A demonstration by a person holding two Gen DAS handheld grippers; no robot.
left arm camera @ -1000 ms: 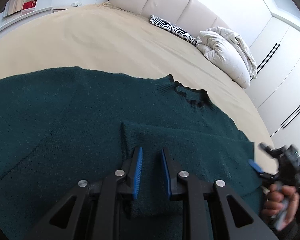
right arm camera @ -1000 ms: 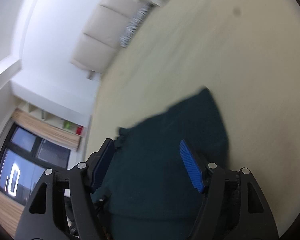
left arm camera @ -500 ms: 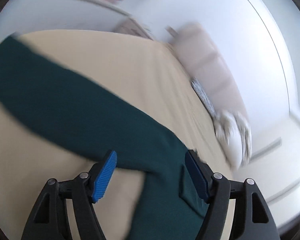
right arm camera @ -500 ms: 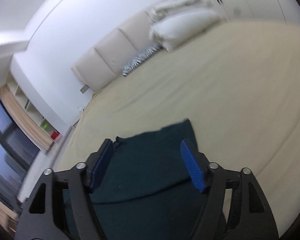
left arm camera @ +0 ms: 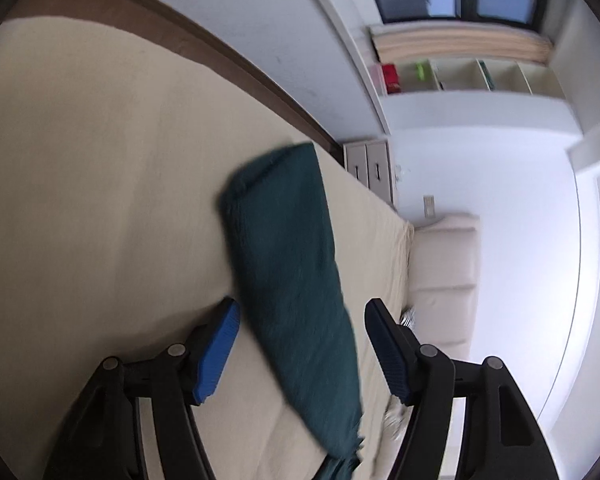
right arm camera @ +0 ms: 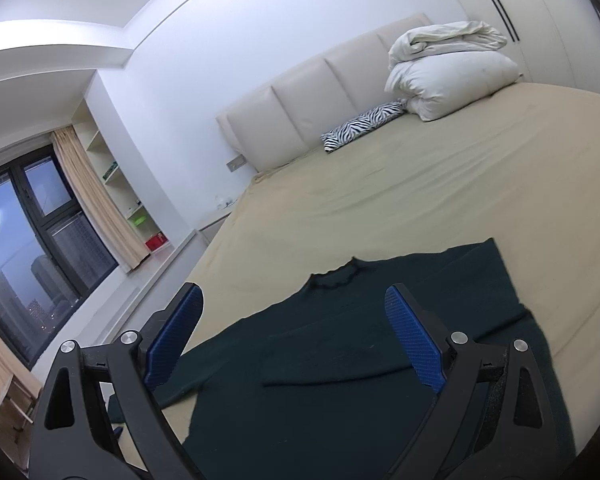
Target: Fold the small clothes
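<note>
The dark green sweater lies flat on the bed, neckline toward the headboard, 1 sleeve folded across its chest. The other sleeve runs straight out ahead of the left claw, long axis in line with the claw. That claw is released, its jaws having just closed a little, pads off the knit. The right claw, widening, hovers empty above the body. Left looks nearer.
</note>
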